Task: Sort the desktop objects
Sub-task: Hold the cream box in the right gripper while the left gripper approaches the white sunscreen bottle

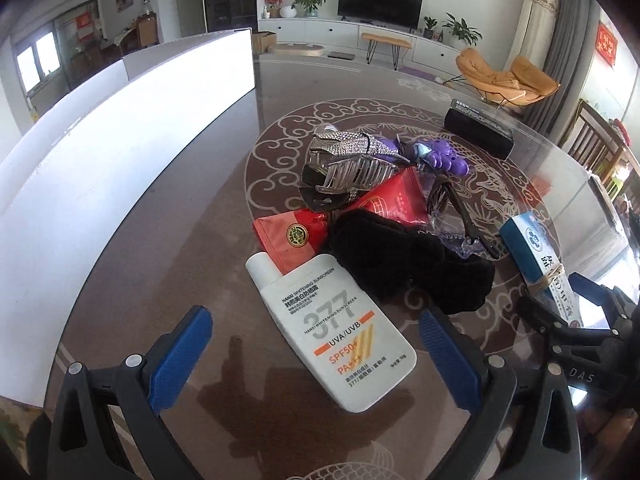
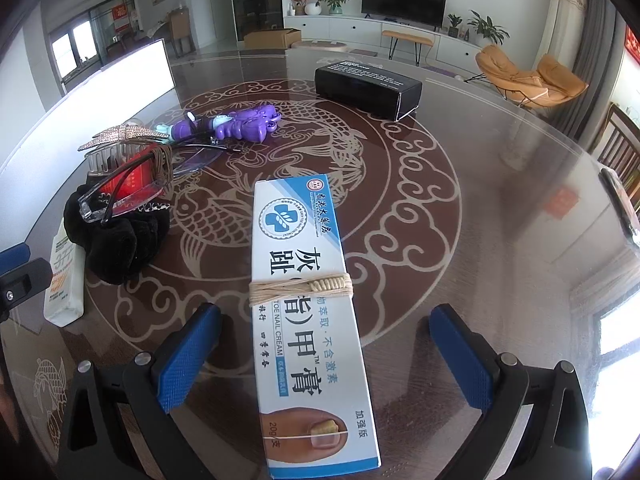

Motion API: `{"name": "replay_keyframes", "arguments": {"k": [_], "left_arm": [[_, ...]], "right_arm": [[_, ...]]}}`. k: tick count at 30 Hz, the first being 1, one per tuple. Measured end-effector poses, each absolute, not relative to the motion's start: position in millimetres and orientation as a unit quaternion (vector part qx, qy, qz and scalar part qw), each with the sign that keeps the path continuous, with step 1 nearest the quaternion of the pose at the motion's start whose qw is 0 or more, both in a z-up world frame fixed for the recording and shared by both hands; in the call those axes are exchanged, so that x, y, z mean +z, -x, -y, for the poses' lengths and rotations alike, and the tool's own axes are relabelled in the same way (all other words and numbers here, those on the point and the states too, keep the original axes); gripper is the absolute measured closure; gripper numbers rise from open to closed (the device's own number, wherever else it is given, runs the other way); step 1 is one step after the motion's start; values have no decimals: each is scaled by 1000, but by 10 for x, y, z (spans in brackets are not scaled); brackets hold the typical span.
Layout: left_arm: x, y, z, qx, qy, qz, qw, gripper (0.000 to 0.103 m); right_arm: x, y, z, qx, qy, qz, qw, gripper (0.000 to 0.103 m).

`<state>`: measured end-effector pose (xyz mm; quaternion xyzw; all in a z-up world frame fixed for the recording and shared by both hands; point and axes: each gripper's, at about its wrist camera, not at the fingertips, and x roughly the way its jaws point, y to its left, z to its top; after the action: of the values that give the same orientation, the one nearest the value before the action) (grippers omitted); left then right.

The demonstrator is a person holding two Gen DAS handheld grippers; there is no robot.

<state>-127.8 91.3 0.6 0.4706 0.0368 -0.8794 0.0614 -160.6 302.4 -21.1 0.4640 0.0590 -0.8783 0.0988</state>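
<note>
progress: barely started, looked like | left gripper (image 1: pixel 316 360) jaws wide apart around sunscreen bottle (image 1: pixel 332 332), nothing gripped | right gripper (image 2: pixel 324 356) gaping over nail cream box (image 2: pixel 308 320), empty | hair claw (image 1: pixel 348 164), glasses (image 2: pixel 132 192), purple toy (image 2: pixel 240 122) all piled mid-table, unsorted

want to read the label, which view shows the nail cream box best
The right wrist view: the nail cream box lies full length between the open right gripper fingers, printed top face readable, string wound around it. The left wrist view catches it only at the right edge, partly hidden.

Black tongs (image 1: pixel 316 356), blue textured pads (image 2: pixel 188 354), silver rivets.
</note>
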Motion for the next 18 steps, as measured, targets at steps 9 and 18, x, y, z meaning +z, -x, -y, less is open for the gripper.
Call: {"name": "replay_keyframes", "arguments": {"k": [9,18], "left_arm": [[-241,1274,-703,-870,-487,-32,68,0],[-231,1166,-516,-878,-477,-19,42,0]], "right_arm": [[-212,1607,-3023,-878,-464,-59,99,0],[-215,1604,-3026,-878,-464,-59,99,0]]}}
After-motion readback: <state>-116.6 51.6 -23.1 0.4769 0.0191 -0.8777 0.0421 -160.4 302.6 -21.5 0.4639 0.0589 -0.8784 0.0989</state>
